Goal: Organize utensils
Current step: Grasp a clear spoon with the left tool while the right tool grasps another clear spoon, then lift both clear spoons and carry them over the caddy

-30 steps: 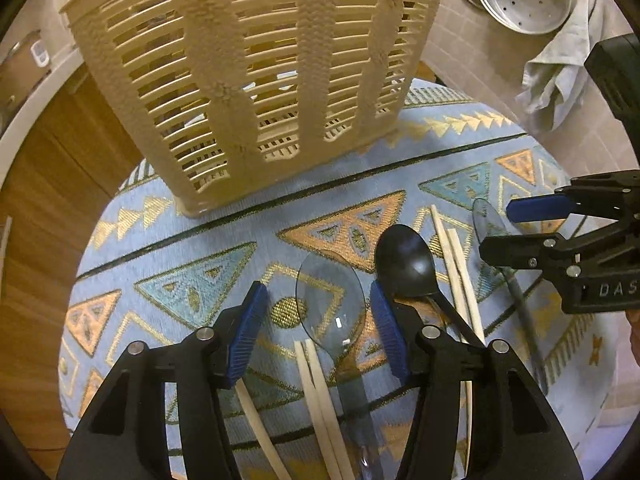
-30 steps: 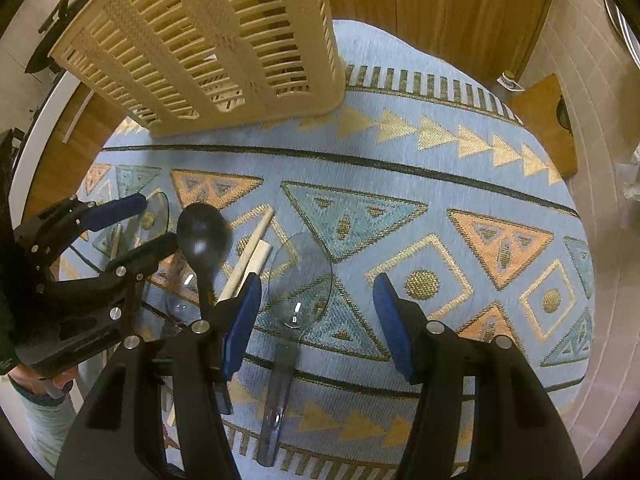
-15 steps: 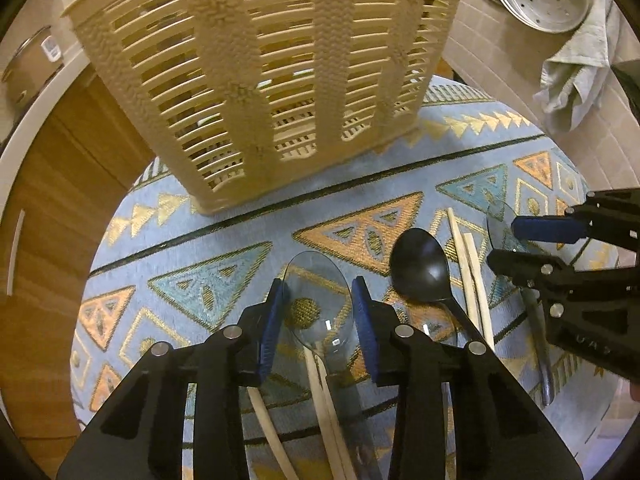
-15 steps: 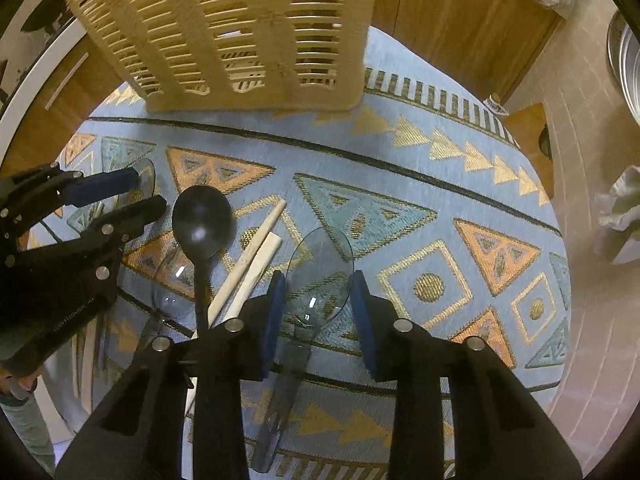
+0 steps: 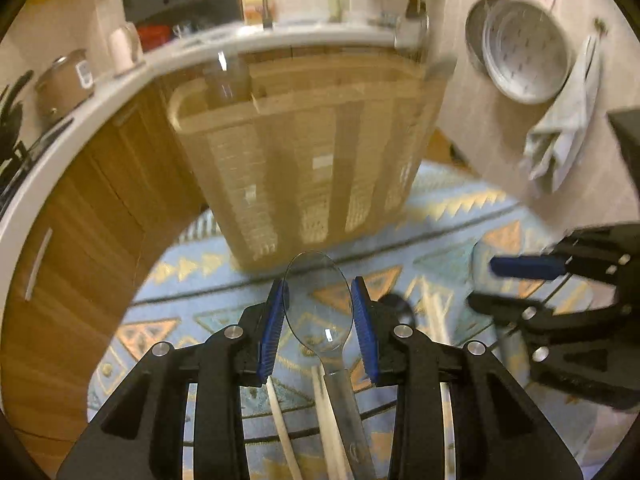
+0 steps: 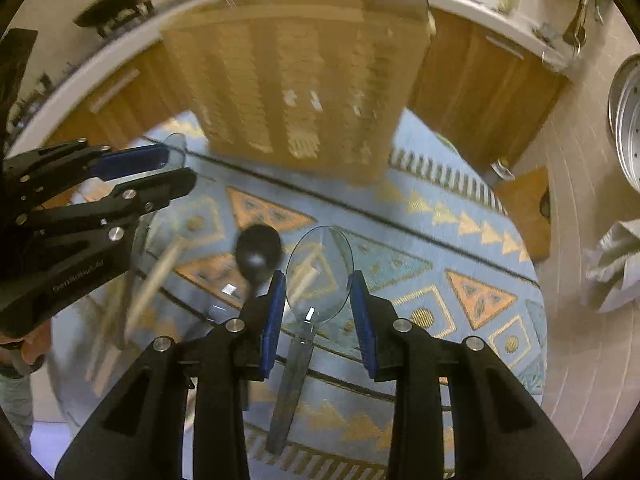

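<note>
A: How are the two grippers posed?

B: The left gripper is tipped up and forward toward the basket, its blue pads pinching the bowl of a clear spoon held off the rug; the handle runs back between the fingers

A: And the other one?

B: The right gripper is posed alike; its jaws are pressed onto the bowl of a second clear spoon, handle trailing down toward the camera; in its view the left gripper sits at the left, apart from it

A: How many of each thing, then?

B: Two clear spoons, one per gripper; one black spoon lying on the rug just left of the right gripper's fingers; pale chopsticks on the rug between the grippers, too blurred to count there; under the left gripper at least two chopsticks show beside the held handle; one slatted beige basket standing on the rug's far edge, before wooden cabinets

A: Anything else?

B: A cloth and a round metal tray against the tiled wall
</note>
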